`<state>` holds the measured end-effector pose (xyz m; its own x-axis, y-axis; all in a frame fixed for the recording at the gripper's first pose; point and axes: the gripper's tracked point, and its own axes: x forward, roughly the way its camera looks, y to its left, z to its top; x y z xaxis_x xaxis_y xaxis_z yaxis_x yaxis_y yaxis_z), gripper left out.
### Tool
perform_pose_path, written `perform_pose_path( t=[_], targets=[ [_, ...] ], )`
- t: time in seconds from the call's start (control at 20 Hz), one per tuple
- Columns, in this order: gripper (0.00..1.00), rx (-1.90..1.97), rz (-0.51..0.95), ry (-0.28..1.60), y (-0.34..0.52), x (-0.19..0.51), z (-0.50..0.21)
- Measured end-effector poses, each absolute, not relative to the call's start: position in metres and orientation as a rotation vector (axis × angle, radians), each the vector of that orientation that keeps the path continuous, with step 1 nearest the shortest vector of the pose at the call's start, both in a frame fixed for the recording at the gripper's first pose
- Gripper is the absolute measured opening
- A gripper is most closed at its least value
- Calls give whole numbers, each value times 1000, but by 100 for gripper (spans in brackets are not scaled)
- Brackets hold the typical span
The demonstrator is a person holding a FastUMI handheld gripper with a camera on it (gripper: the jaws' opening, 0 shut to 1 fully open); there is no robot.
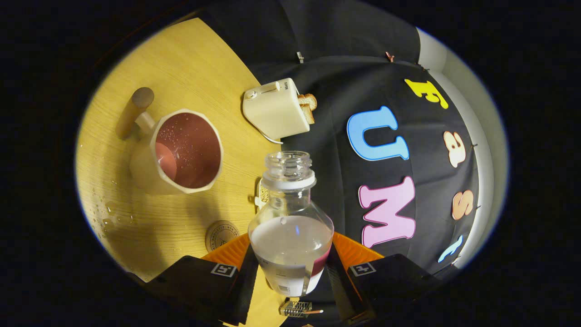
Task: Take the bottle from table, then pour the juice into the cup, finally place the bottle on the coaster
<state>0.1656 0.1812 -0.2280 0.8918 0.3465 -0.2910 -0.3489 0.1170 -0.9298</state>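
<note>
Claw (290, 272) clamped on bottle (290, 218), both fingers pressing its sides, held off surface (181, 63), uncapped, liquid inside. Cup (181, 152) beyond-left, wet inside, droplets nearby: pour likely underway or done. Coaster (221, 235) bare; placing remains.

- The wooden table (190, 59) has a light, yellowish grain.
- A cup (177, 152) with a wooden handle stands on it, its inside reddish.
- A cream toaster (274, 111) holding toast (308, 105) sits beyond the cup.
- A round coaster (221, 235) lies near the fingers.
- Water droplets (106, 211) spot the surface beside the cup.
</note>
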Motion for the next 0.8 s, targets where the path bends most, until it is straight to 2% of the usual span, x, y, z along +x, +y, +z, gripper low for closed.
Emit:
perform_pose_path(
  t=[0.8],
  targets=[
    [75, -1675, 637, -156, 197, 171, -247]
  ],
)
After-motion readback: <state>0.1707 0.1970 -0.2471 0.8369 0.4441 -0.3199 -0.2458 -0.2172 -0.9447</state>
